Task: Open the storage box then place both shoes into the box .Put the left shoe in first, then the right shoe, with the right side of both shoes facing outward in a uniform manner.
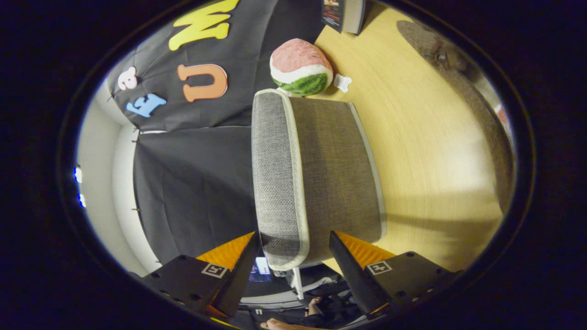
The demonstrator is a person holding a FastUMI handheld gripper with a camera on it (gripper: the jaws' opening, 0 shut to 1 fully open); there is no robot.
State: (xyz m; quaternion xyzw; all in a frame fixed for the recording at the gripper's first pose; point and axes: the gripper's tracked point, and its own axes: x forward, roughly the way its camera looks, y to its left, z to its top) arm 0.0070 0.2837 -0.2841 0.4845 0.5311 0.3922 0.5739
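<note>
Box (316,178) first: grey fabric storage box with white piping, sitting on the wooden table (426,151) at the edge that meets the black cloth wall. We see it just ahead of the gripper (293,256), its near end reaching in between the two fingers. Fingers stand apart; neither looks pressed onto the fabric, though contact at the near end is hard to tell. Box looks closed, the flat grey panel unbroken, so we judge opening as not yet done. Shoes: none that we can make out on the table, so both placements, left then right, are left to do. We put the task at its very start, gripper lined up on the box for the opening step. Beyond the box, near the far edge of the table, lies a watermelon plush (300,67) with a small white tag (342,83) beside it.
</note>
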